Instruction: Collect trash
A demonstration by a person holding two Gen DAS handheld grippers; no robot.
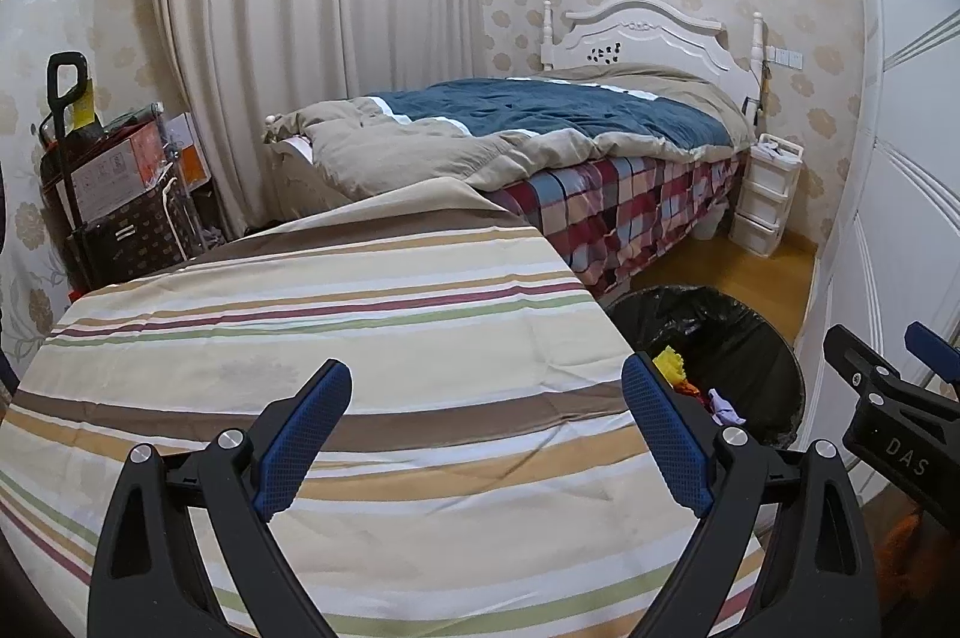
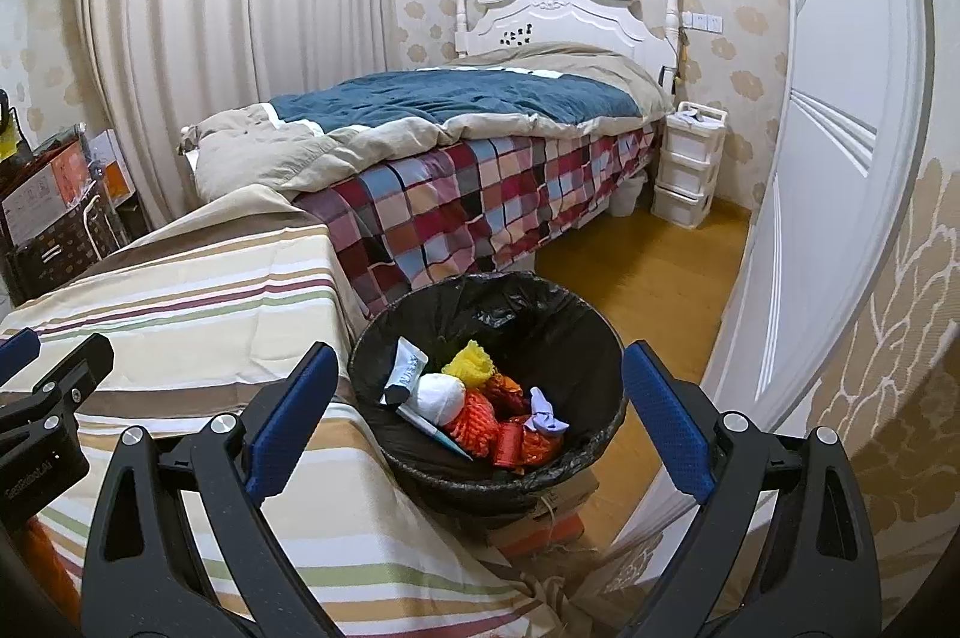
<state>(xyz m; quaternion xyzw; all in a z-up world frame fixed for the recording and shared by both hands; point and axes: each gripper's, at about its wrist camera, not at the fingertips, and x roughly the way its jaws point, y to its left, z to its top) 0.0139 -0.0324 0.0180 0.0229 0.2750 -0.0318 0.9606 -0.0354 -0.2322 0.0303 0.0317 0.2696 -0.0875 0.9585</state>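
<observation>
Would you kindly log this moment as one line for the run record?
left tool: open, empty, over striped cloth | right tool: open, empty, above bin | bin: holds trash | cloth: no trash seen

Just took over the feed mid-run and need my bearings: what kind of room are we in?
Most likely a home bedroom. A made bed with a white headboard stands against papered walls, full-length curtains hang beside it, and a lined trash bin sits on the wood floor.
</observation>
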